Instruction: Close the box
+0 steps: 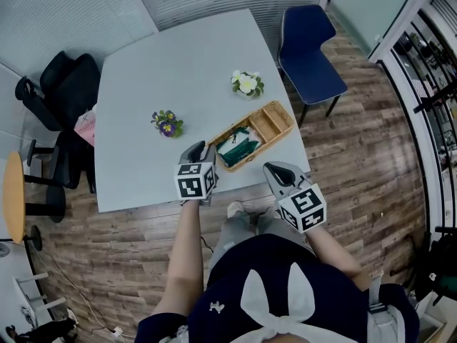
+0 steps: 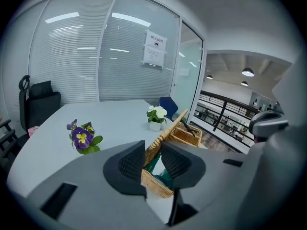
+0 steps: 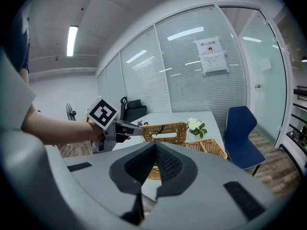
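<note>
Pinching upright lid (image 2: pixel 166 133) of wicker box (image 1: pixel 280 117) in left gripper (image 2: pixel 153 160), jaws partway apart on rim. Holding right gripper (image 3: pixel 154 163) near box, jaws together, empty.

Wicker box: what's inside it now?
Green items fill the near part of the wicker box; its far end looks empty. What lies under the green items is covered, and the raised lid in the left gripper hides one wall.

1 box (image 1: pixel 284 125), 2 flwr pots (image 1: pixel 167 123) (image 1: pixel 247 83), 2 claws (image 1: pixel 197 148) (image 1: pixel 275 168), 1 blue chair (image 1: pixel 307 52).
</note>
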Available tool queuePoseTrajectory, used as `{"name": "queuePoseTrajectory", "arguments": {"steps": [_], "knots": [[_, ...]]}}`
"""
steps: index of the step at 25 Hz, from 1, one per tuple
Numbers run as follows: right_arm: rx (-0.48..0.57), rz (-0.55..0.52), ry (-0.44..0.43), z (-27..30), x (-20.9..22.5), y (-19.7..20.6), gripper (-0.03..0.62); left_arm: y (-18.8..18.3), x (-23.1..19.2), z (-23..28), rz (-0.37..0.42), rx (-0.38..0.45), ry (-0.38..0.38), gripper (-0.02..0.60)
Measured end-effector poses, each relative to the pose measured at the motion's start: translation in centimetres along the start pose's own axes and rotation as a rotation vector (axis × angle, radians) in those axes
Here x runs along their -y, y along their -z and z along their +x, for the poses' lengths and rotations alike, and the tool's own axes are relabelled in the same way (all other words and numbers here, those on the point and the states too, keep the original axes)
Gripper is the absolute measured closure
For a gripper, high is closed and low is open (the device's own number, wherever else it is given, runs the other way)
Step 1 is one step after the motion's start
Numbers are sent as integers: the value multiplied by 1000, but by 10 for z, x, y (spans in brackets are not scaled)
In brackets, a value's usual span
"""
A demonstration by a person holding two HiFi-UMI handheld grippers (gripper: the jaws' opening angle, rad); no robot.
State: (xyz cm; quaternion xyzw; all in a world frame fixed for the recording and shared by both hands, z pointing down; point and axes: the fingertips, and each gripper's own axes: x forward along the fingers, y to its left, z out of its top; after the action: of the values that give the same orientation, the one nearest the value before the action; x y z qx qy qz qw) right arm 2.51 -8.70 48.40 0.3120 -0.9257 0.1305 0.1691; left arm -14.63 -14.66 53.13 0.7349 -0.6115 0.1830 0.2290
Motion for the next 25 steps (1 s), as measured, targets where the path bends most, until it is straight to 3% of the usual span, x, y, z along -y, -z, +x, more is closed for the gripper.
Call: {"name": "queuePoseTrajectory", "arguments": {"steps": [25], "knots": [[-1,12,-10,6,-3,0,589,16,13,-5,129,-57,14,471]]}}
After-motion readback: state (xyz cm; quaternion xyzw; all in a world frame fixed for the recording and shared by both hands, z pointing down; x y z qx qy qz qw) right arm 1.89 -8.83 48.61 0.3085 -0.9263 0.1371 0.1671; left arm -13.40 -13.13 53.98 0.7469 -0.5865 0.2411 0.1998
